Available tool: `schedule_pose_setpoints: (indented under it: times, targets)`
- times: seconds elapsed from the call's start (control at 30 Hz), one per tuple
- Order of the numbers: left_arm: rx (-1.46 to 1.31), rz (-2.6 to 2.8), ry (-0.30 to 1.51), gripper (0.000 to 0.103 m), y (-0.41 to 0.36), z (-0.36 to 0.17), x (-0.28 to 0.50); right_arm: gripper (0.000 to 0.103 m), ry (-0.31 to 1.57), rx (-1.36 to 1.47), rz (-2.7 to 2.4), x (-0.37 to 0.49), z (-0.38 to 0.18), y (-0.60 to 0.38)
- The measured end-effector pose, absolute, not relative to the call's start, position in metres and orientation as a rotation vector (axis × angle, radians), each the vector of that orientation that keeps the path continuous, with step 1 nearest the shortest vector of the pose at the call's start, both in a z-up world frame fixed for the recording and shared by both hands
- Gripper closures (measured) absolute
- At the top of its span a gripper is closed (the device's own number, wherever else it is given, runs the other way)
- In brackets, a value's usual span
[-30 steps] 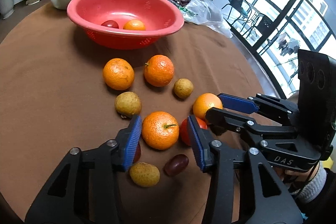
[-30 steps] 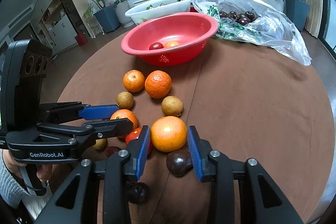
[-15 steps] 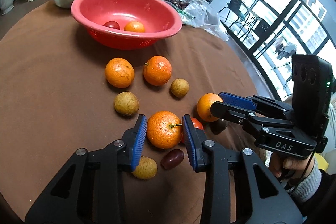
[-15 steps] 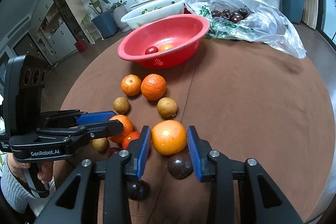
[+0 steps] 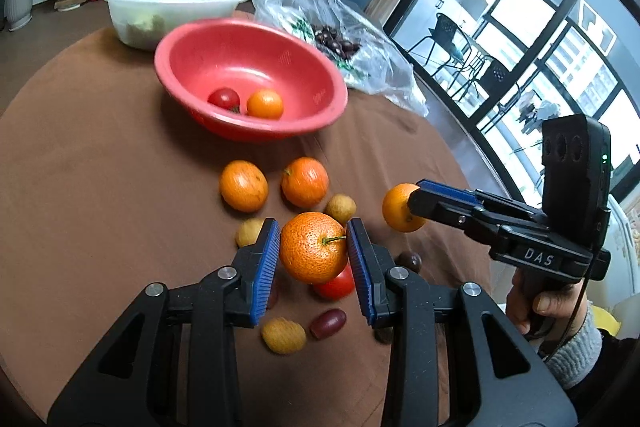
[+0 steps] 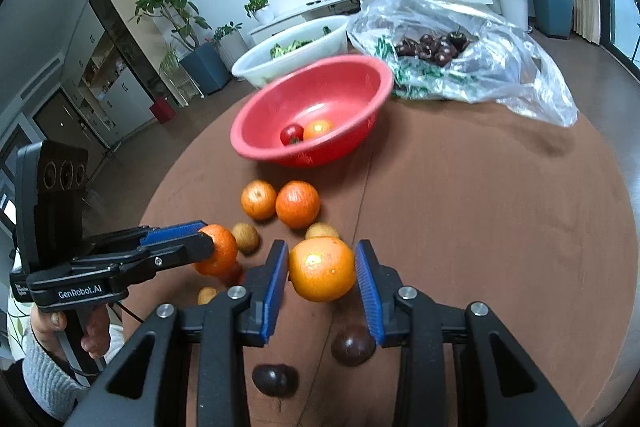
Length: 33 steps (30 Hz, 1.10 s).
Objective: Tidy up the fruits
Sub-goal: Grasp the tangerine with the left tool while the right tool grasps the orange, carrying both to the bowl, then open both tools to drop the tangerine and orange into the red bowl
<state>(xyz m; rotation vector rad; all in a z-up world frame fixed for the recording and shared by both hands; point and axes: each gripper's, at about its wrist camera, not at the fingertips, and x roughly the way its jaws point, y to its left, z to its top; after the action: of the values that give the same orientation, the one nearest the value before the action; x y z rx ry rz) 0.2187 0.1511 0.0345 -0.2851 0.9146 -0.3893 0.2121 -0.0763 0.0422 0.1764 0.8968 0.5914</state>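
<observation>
The left gripper (image 5: 313,251) clamps a stemmed, pebbly orange (image 5: 313,247) between its blue pads, clear of the brown round table (image 5: 100,187). The right gripper (image 6: 322,273) pinches a smooth orange (image 6: 322,269) likewise, both short of the red plastic bowl (image 5: 256,67).

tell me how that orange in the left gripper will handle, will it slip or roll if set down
The orange is round and pinched only at its sides by the left gripper, so it could twist or slip if squeezed lightly. Its pebbly skin probably helps the ribbed pads hold. Set on the flat brown table, it would likely roll.
</observation>
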Motion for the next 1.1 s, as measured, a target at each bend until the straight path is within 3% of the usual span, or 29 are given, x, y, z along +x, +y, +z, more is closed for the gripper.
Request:
schedule_pose_setpoints:
  times: [0.6, 0.93, 1.1]
  targets:
    - [-0.264, -0.348, 0.845, 0.071, 0.182, 0.074, 0.294, 0.066, 0.809, 0.152, 0.617, 0.287, 0.081, -0.039]
    - [-0.229, -0.337, 0.879, 0.071, 0.177, 0.064, 0.356, 0.068, 0.820, 0.100, 0.591, 0.330, 0.070, -0.018]
    - [-0.197, -0.312, 0.899, 0.070, 0.172, 0.050, 0.375, 0.074, 0.819, 0.060, 0.575, 0.346, 0.065, -0.010]
